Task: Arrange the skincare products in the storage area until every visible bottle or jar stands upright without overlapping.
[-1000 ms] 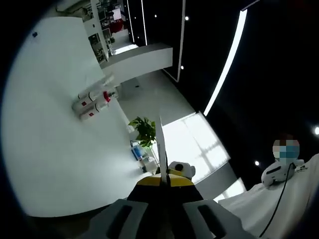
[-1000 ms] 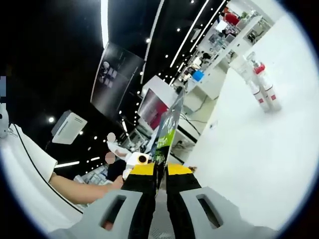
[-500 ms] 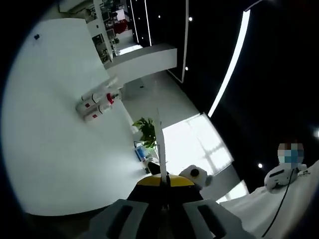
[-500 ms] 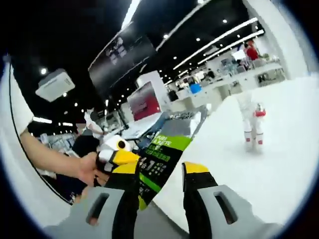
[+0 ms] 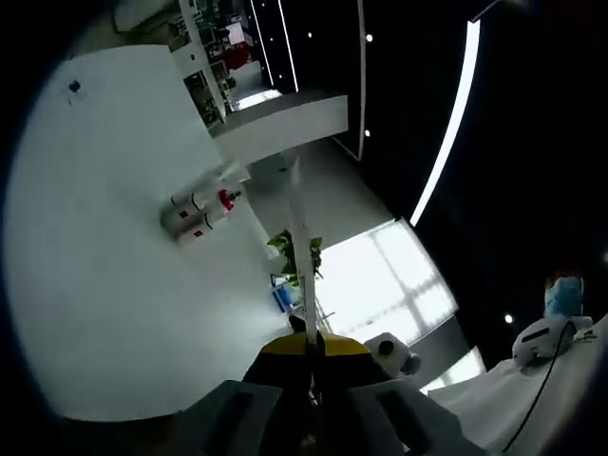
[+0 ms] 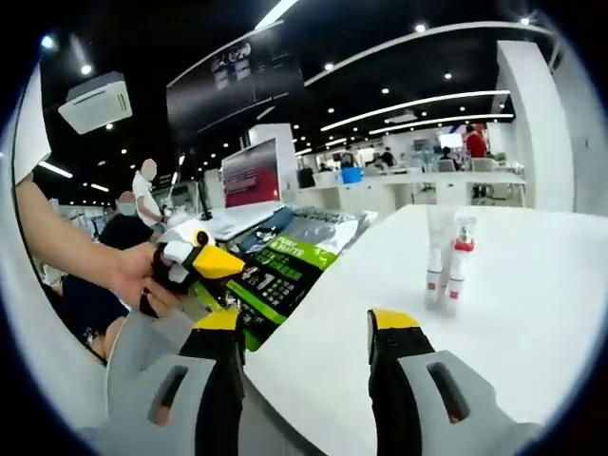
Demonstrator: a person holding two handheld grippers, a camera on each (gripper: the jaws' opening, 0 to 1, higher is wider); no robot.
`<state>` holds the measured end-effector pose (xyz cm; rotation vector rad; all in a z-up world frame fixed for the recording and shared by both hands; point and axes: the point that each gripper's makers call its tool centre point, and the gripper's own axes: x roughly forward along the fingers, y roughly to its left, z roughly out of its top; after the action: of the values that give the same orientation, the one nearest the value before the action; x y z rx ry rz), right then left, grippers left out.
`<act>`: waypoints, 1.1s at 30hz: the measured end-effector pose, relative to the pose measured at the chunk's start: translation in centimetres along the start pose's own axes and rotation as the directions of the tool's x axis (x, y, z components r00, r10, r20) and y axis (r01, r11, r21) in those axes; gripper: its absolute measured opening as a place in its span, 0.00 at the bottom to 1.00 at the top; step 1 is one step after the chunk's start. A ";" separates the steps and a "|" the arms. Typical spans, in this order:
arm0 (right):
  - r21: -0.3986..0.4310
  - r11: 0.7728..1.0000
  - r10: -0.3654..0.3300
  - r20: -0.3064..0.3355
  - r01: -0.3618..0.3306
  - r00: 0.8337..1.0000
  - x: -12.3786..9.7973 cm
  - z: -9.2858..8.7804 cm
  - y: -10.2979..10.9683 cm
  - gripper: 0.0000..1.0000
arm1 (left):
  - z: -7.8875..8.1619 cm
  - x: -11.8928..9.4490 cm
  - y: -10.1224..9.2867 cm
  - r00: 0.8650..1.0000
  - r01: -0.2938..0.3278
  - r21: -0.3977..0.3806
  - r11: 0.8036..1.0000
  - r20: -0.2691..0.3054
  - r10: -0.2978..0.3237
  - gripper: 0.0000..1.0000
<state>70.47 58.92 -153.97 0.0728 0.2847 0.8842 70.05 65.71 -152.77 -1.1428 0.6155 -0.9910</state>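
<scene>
Right gripper view, bottles [image 6: 445, 269] upright on table [image 6: 532, 313], right tool [image 6: 306, 328] open

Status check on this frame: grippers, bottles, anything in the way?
Left gripper shut on a flat green packet. Right gripper open, empty. Bottles upright, clustered on the white table. Packet overhangs near table edge, away from bottles.

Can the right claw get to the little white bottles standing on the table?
Probably yes. The right claw is open and empty, and the white table lies bare between it and the small white bottles. The flat green-and-black packet sits off to one side.
</scene>
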 end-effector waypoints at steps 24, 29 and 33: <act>-0.061 0.998 -0.027 -0.044 0.024 0.999 0.6 -0.8 -0.5 0.43 | 8.4 2.0 3.7 0.984 -0.176 0.027 0.984 0.004 0.176 0.03; -0.083 0.996 -0.047 -0.060 0.042 0.997 0.6 -1.2 -0.8 0.43 | 9.1 2.7 4.7 0.980 -0.200 0.022 0.980 -0.021 0.200 0.03; -0.131 0.990 -0.074 -0.099 0.060 0.992 0.8 -1.9 -1.1 0.45 | 10.0 3.2 5.4 0.977 -0.210 0.018 0.977 -0.029 0.211 0.03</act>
<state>71.29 58.73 -156.20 -0.1011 0.3253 0.8385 81.56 67.95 -154.32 -1.0272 0.7365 -0.8311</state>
